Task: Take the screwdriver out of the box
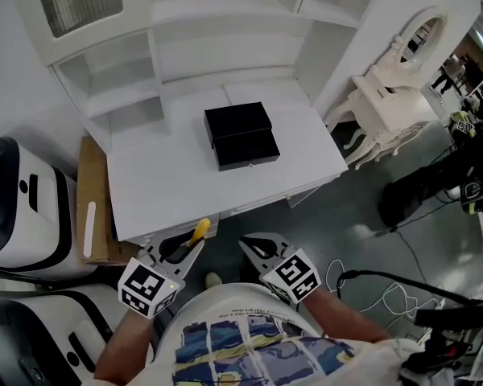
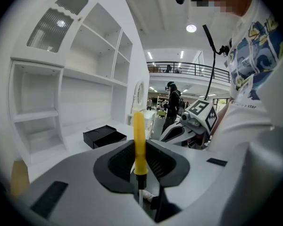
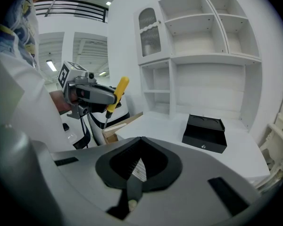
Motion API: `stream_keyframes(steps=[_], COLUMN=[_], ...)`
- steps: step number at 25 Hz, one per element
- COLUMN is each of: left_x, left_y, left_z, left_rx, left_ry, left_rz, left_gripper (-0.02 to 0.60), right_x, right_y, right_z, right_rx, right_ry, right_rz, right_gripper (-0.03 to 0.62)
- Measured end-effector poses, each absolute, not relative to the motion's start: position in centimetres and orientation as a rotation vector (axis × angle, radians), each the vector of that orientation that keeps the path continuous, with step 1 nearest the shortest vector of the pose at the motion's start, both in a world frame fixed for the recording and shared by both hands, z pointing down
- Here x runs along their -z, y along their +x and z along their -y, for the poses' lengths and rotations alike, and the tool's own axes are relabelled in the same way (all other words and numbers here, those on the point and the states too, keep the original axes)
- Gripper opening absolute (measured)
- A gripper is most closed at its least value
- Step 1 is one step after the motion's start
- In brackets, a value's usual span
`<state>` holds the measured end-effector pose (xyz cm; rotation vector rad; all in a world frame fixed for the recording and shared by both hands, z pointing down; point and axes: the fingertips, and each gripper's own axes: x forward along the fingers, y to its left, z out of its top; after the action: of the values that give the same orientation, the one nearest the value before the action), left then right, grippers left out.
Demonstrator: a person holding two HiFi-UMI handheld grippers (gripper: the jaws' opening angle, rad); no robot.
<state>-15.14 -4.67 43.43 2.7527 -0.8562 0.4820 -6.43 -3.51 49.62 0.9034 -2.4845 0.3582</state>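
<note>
Screwdriver with a yellow plastic handle and a thin metal shaft is clamped between the black pads of my left gripper, its handle sticking out forward past the jaws. It is out of the flat black rectangular box, which lies well apart from it on the white desk under the shelves. My right gripper has its jaws pressed together on nothing. I hold both grippers near my body, off the desk's front edge, tips angled toward each other.
</note>
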Motion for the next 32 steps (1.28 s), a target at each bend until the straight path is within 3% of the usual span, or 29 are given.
stream_keyframes(steps=[32], left_x=[-43.8], left_y=[-14.1], left_z=[5.3], left_rx=[-0.538], left_ry=[2.743], left_rz=[0.806], left_gripper=[0.081], right_x=[-49.8], right_y=[-6.7], right_z=[3.7], right_rx=[-0.409], right_ry=[0.888], right_rz=[2.502], right_gripper=[0.025])
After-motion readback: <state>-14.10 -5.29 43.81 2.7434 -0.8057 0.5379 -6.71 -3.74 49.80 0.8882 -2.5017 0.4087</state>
